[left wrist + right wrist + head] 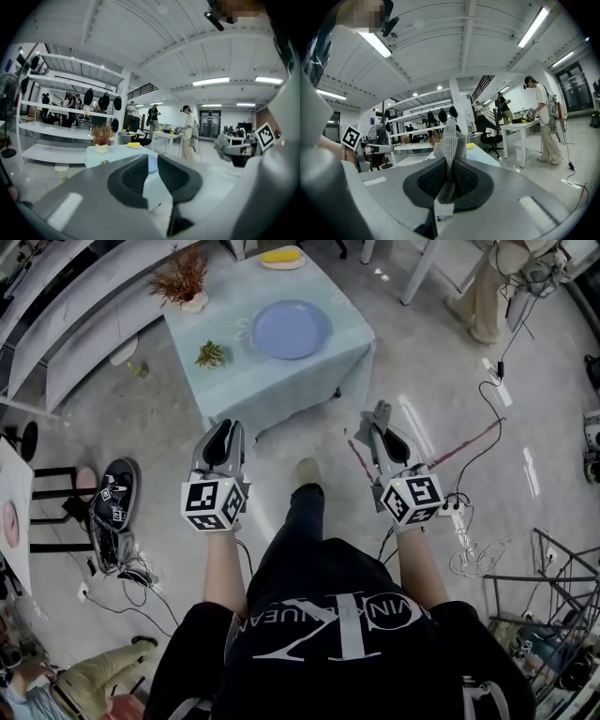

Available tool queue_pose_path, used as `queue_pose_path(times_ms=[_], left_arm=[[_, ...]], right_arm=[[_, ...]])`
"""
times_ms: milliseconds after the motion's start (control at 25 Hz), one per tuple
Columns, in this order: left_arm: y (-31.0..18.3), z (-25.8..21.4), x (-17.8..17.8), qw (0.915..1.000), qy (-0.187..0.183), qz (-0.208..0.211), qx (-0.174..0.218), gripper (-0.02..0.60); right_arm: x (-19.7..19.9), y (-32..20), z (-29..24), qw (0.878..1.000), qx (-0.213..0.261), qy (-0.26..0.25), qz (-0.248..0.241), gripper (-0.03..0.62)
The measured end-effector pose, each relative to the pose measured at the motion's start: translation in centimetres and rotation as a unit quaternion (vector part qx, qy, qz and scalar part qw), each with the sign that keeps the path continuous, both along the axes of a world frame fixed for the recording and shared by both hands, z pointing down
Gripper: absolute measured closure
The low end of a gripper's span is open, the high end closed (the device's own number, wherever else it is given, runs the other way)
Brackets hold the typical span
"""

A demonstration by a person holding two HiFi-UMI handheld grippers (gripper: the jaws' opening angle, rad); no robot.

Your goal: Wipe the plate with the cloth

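Observation:
A round blue plate (291,330) lies on a small table with a pale blue cover (234,390), ahead of me in the head view. My right gripper (379,420) is shut on a grey knitted cloth (449,140), which sticks up out of its jaws (450,164); in the head view the cloth (381,412) shows at the tips. My left gripper (225,439) holds nothing, and its jaws (153,161) stand a narrow gap apart. Both grippers hang over the floor, short of the table's near edge.
On the table stand a dried plant in a white pot (183,282), a small green sprig (210,354) and a yellow item on a dish (282,257). A spare gripper (114,502) and cables (469,549) lie on the floor. A wire rack (562,596) is at the right, and a person (546,122) stands at a desk.

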State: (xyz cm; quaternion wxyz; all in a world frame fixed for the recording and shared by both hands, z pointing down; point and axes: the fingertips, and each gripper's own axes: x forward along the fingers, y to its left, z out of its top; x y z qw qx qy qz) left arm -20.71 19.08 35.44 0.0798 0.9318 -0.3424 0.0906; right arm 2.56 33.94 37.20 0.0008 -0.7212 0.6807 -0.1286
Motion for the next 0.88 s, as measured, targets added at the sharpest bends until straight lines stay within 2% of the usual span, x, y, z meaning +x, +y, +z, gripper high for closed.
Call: queue_pose_path(times_ms=[880], left_arm=[[-18.7,0.6,13.2,0.9994,0.017,-0.026,-0.015,0.581]], right_arm=[[9.5,-20.2,0.4,0.996,-0.025,0.012,-0.086,0.563]])
